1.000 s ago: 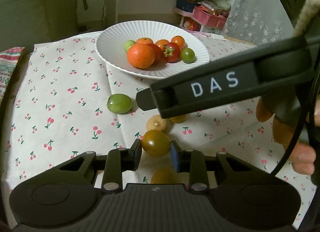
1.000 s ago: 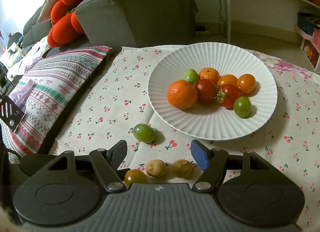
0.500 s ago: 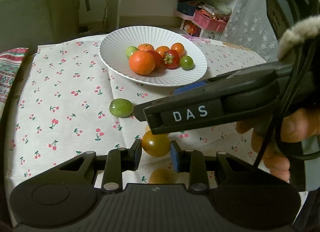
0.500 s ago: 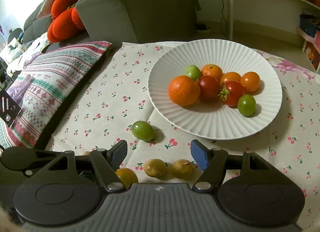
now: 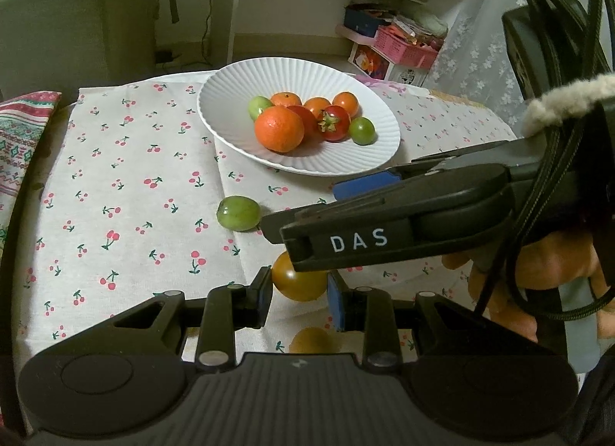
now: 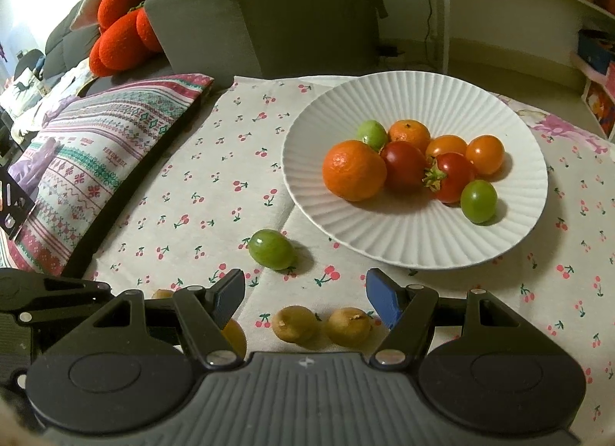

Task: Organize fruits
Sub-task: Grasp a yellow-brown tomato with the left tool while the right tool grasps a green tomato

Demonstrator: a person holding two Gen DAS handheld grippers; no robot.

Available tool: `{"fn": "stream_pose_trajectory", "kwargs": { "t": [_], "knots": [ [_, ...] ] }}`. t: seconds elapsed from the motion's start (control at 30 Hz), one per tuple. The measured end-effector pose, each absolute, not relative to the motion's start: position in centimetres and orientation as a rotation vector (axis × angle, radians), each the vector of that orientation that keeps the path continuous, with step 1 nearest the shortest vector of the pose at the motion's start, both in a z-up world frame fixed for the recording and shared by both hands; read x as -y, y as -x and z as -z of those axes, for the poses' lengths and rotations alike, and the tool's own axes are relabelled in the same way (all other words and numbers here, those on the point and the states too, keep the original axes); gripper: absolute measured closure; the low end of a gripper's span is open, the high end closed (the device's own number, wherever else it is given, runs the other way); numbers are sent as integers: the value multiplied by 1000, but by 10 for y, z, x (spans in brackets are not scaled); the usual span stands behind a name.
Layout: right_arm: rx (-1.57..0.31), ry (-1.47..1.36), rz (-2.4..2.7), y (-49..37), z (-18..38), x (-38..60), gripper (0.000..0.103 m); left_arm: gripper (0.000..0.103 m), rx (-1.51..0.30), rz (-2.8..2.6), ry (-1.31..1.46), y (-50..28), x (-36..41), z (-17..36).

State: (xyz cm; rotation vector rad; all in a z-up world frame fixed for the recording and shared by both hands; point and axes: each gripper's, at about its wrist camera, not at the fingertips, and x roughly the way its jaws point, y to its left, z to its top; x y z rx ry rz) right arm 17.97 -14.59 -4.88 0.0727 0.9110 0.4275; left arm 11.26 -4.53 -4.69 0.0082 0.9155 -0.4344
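Observation:
A white ribbed plate (image 5: 230, 100) (image 6: 442, 108) holds oranges, red and orange tomatoes and green fruits. My left gripper (image 5: 300, 294) is shut on a yellow-brown tomato (image 5: 298, 284) and holds it above the cherry-print cloth. My right gripper (image 6: 305, 294) is open and empty, hovering over two small brown fruits (image 6: 294, 323) (image 6: 348, 327); it also crosses the left wrist view (image 5: 346, 211). A green grape (image 5: 238, 213) (image 6: 271, 249) lies on the cloth between the grippers and the plate. Another brown fruit (image 5: 313, 340) lies under my left gripper.
A patterned cushion (image 6: 88, 161) lies at the table's left edge. A grey sofa (image 6: 269, 8) with red cushions stands behind. Shelves and a pink basket (image 5: 407, 48) are at the back right. A small fruit (image 6: 161, 293) shows by my left gripper in the right wrist view.
My left gripper has risen and pulled back with the tomato in it. My right gripper has moved slightly forward and lower over the brown fruits, still open.

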Motion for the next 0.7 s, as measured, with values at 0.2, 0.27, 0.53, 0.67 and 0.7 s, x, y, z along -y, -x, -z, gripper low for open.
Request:
{"fn": "stream_pose_trajectory", "kwargs": {
  "t": [0.2, 0.27, 0.53, 0.67, 0.7],
  "knots": [
    [-913, -69, -424, -181, 51, 147, 38, 84, -914, 427, -2, -113, 44, 46],
    [-912, -70, -427, -181, 51, 147, 38, 84, -911, 427, 3, -113, 42, 44],
    [-899, -68, -437, -184, 51, 147, 39, 85, -896, 422, 53, -111, 30, 31],
    [-903, -106, -448, -189, 54, 152, 39, 85, -886, 415, 83, -109, 17, 22],
    [-906, -127, -451, -190, 55, 154, 39, 85, -885, 411, 94, -110, 13, 20]
  ]
}}
